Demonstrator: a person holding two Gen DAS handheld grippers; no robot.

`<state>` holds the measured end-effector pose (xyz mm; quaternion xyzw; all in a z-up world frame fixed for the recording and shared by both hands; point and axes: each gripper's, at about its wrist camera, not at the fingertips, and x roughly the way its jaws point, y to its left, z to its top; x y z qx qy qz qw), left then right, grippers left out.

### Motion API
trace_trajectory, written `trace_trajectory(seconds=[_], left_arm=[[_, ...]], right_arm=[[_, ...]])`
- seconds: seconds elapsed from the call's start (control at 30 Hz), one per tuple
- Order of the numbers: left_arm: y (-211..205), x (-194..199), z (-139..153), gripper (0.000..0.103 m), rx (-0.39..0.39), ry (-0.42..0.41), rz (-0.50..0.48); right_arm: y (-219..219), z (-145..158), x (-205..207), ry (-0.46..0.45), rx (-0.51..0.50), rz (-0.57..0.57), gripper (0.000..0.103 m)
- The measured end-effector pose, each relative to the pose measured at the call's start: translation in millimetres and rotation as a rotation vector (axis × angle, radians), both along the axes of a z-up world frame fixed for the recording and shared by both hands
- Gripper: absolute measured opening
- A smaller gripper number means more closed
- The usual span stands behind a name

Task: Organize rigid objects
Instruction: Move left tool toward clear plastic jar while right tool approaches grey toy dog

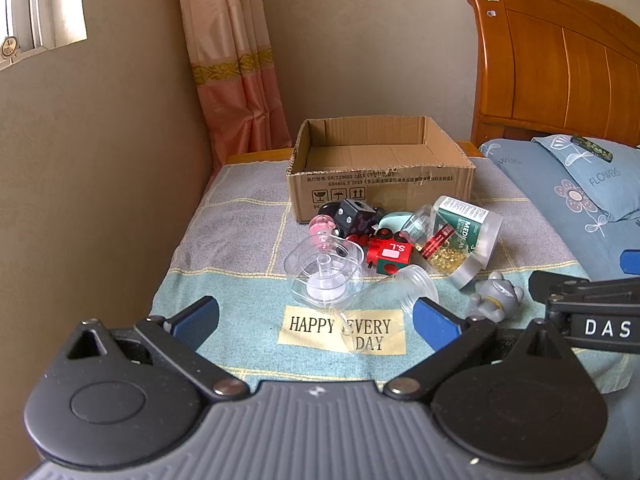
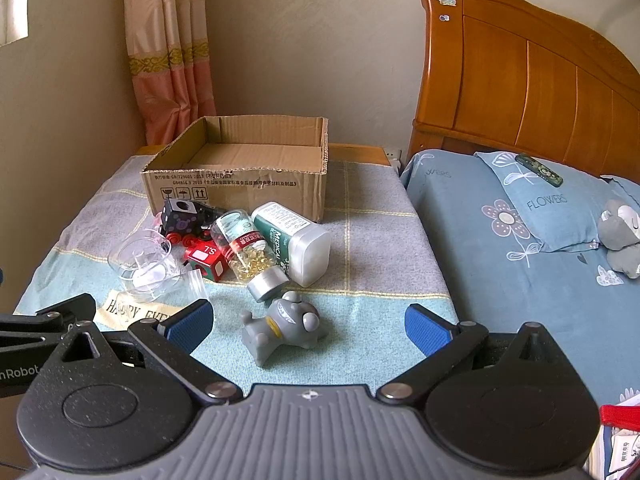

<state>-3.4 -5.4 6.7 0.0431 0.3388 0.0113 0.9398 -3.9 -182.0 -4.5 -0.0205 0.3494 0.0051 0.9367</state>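
Observation:
An open cardboard box (image 1: 380, 188) (image 2: 240, 188) stands at the back of the cloth-covered table, empty as far as I see. In front of it lies a heap: a clear plastic container (image 1: 326, 276) (image 2: 142, 264), a red toy block (image 1: 390, 254) (image 2: 206, 260), a black dice-like cube (image 1: 354, 214) (image 2: 180, 214), a capsule bottle (image 1: 432, 240) (image 2: 250, 248), a green-and-white medicine bottle (image 1: 472, 236) (image 2: 296, 240) and a grey toy figure (image 1: 496, 296) (image 2: 284, 326). My left gripper (image 1: 316, 322) is open, just short of the clear container. My right gripper (image 2: 308, 324) is open around the grey figure.
A wall runs along the table's left side, with a curtain (image 1: 236, 60) behind. A bed with blue bedding (image 2: 520, 240) and a wooden headboard (image 2: 520, 80) lies to the right. A plush toy (image 2: 620, 232) lies on the bed. The right gripper's body (image 1: 592, 312) shows in the left view.

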Motion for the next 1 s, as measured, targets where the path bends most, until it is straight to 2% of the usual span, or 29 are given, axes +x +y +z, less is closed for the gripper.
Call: trace_trajectory(seconds=[1.0], left_arm=[[1.1,14.3,-9.1,0.102,-0.03,0.001,-0.027]], right_arm=[[-0.1,-4.6,13.9,-0.014,-0.028,0.006,0.103]])
